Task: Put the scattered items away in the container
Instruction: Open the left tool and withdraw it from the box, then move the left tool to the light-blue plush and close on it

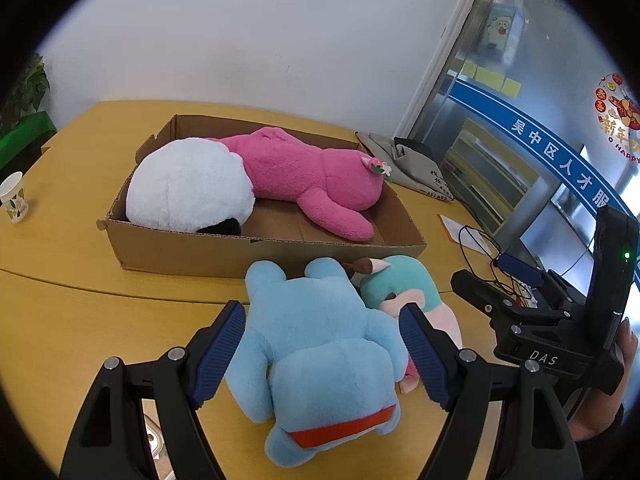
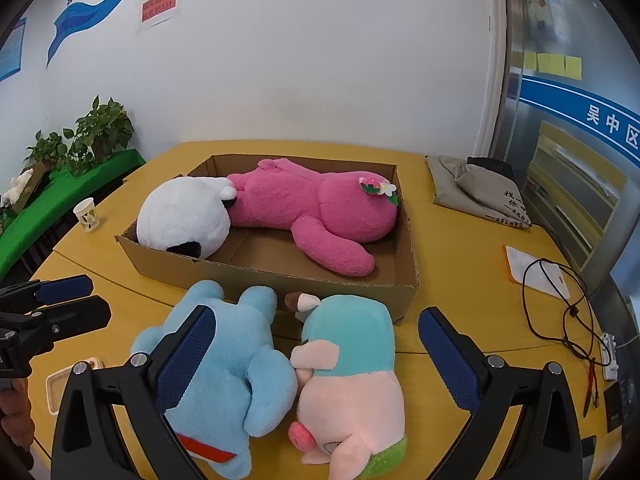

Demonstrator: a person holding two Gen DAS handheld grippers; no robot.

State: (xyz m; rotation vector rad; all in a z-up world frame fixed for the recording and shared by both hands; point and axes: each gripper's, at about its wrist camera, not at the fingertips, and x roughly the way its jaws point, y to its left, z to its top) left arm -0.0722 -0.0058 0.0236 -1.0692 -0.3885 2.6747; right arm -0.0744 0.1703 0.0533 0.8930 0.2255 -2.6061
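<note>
Two wrist views of a yellow table [image 2: 460,248] during the tidying task. A cardboard box [image 2: 280,280] sits at the table's centre and already holds 2 plush toys: a white plush [image 2: 184,216] at its 9 o'clock end and a pink plush [image 2: 316,212] stretched toward 3 o'clock. The front strip of the box floor, at 6 o'clock, is bare.

Two toys remain outside, lying side by side and touching, just beside the box's front wall at 6 o'clock: a light-blue plush [image 1: 320,348] with a red band, and a teal-and-pink plush [image 2: 352,376] at its 3 o'clock.

The left gripper [image 1: 324,356] has its tongs spread, 1 pad on each flank of the light-blue plush; the pads appear to lie against the fur, but no squeeze shows, so a firm pinch cannot be confirmed. The right gripper [image 2: 316,364] is also spread wide, bracketing both loose toys; its left pad overlaps the blue plush and its right pad stands clear of the teal-and-pink plush.

Step in hand, as judged: picking up the third toy, the blue one, with 2 of 4 stowed. The next move calls for closing the left tongs on the soft body, lifting it over the front wall toward 12 o'clock, and releasing it on the bare floor strip. The fur compresses, so a deep bite is advisable.
</note>
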